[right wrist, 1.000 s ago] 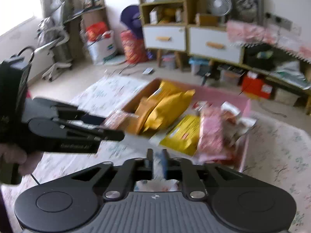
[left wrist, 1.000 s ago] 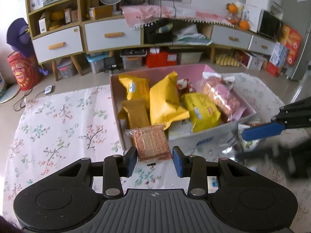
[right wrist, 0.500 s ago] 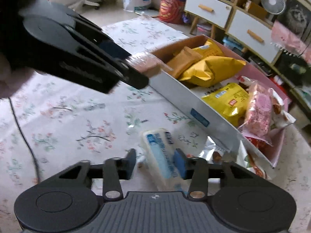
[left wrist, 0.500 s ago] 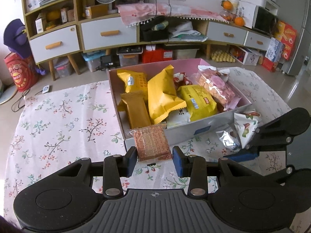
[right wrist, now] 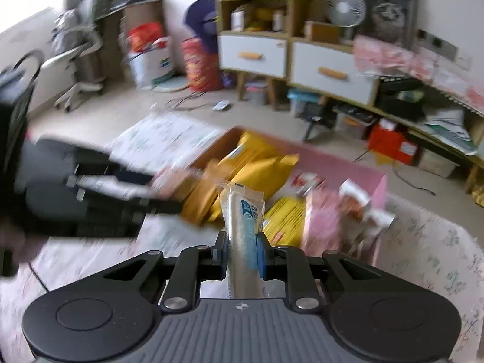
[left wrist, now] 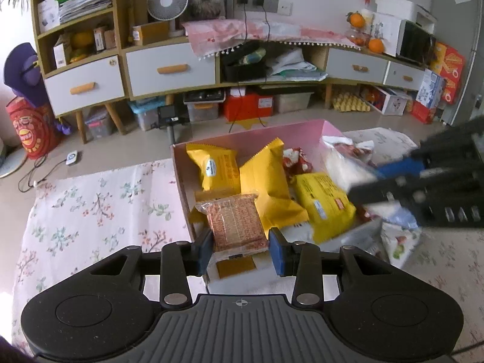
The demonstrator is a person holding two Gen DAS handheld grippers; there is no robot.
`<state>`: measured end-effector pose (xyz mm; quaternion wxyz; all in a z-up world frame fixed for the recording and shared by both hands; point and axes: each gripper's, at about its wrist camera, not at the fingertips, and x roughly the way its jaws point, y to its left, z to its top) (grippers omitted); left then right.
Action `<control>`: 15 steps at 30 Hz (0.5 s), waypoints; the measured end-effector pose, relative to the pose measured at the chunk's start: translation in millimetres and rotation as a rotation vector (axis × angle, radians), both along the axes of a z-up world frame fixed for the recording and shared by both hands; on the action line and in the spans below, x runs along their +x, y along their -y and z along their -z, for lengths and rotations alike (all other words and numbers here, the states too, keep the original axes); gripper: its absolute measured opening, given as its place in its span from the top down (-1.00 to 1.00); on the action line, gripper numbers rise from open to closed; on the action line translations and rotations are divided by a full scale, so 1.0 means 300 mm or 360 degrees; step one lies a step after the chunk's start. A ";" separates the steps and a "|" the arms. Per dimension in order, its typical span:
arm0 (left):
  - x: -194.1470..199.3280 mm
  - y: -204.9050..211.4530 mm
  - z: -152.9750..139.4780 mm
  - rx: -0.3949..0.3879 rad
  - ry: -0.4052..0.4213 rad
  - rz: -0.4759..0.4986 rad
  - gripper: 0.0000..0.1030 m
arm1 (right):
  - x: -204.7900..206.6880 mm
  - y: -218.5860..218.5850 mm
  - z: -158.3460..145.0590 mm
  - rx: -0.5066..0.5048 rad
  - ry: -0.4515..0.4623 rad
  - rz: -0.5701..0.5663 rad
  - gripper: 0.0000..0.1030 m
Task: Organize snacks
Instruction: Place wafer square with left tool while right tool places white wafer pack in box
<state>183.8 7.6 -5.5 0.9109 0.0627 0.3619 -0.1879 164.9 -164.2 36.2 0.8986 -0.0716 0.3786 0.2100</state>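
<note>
The left tongs (left wrist: 239, 246) pinched a clear-wrapped reddish-brown snack bar (left wrist: 234, 222) between their blue pads, which pressed on either side of the packet's near end. The bar was held above the near left corner of the pink cardboard box (left wrist: 266, 131), its far end reaching over the box interior.

The right tongs (right wrist: 241, 251) were pressed onto a white packet with blue print (right wrist: 243, 230), which stood nearly upright between the pads, its crimped top edge pointing toward the box. In the left wrist view the right tongs appeared blurred at the right edge, over the right-hand part of the box.

Inside the box lay several yellow snack bags (left wrist: 273, 187), a small red-and-white packet (left wrist: 298, 161) and a clear bag of pinkish snacks (left wrist: 345, 163) toward the right side. A white printed pouch (left wrist: 399, 242) lay outside the box, just beside its near right wall.

The box rested on a floral cloth (left wrist: 99, 208). Behind it stood a low wooden cabinet with white drawers (left wrist: 169, 69), carrying a small fan (left wrist: 167, 3).
</note>
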 end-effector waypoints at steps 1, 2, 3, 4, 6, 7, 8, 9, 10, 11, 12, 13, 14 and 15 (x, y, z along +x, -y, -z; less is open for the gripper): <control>0.011 0.004 0.003 0.0004 0.0001 -0.0003 0.29 | 0.028 -0.002 -0.003 -0.0008 0.0009 0.0029 1.00; 0.026 0.009 0.005 0.0009 0.0004 -0.0008 0.29 | 0.047 -0.004 -0.004 -0.0017 0.0013 0.0047 1.00; 0.033 0.010 0.005 0.0011 0.0007 -0.0010 0.29 | 0.072 -0.007 -0.002 -0.0025 0.0015 0.0068 1.00; 0.045 0.015 0.006 0.0015 0.0010 -0.0009 0.29 | 0.097 -0.008 0.003 -0.0033 0.0015 0.0089 1.00; 0.060 0.022 0.008 0.0024 0.0015 -0.0008 0.29 | 0.131 -0.003 0.017 -0.0040 0.0007 0.0126 1.00; 0.067 0.026 0.010 0.0029 0.0019 -0.0004 0.29 | 0.149 0.000 0.023 -0.0037 -0.0001 0.0143 1.00; 0.074 0.033 0.012 0.0039 0.0024 -0.0002 0.29 | 0.154 0.009 0.029 -0.0032 -0.0007 0.0157 1.00; 0.077 0.038 0.015 0.0045 0.0028 -0.0002 0.29 | 0.162 0.010 0.034 -0.0028 -0.0014 0.0172 1.00; 0.082 0.042 0.018 0.0049 0.0029 -0.0002 0.29 | 0.173 0.011 0.040 -0.0027 -0.0018 0.0183 1.00; 0.087 0.047 0.021 0.0051 0.0029 -0.0005 0.29 | 0.182 0.009 0.043 -0.0028 -0.0021 0.0192 1.00; 0.091 0.049 0.024 0.0052 0.0027 -0.0008 0.29 | 0.189 0.007 0.046 -0.0029 -0.0021 0.0199 1.00; 0.096 0.053 0.026 0.0056 0.0025 -0.0011 0.29 | 0.195 0.008 0.050 -0.0026 -0.0021 0.0206 1.00; 0.100 0.056 0.030 0.0061 0.0025 -0.0015 0.29 | 0.195 0.009 0.048 -0.0024 -0.0022 0.0209 1.00; 0.102 0.059 0.032 0.0064 0.0024 -0.0018 0.29 | 0.198 0.008 0.048 -0.0026 -0.0021 0.0216 1.00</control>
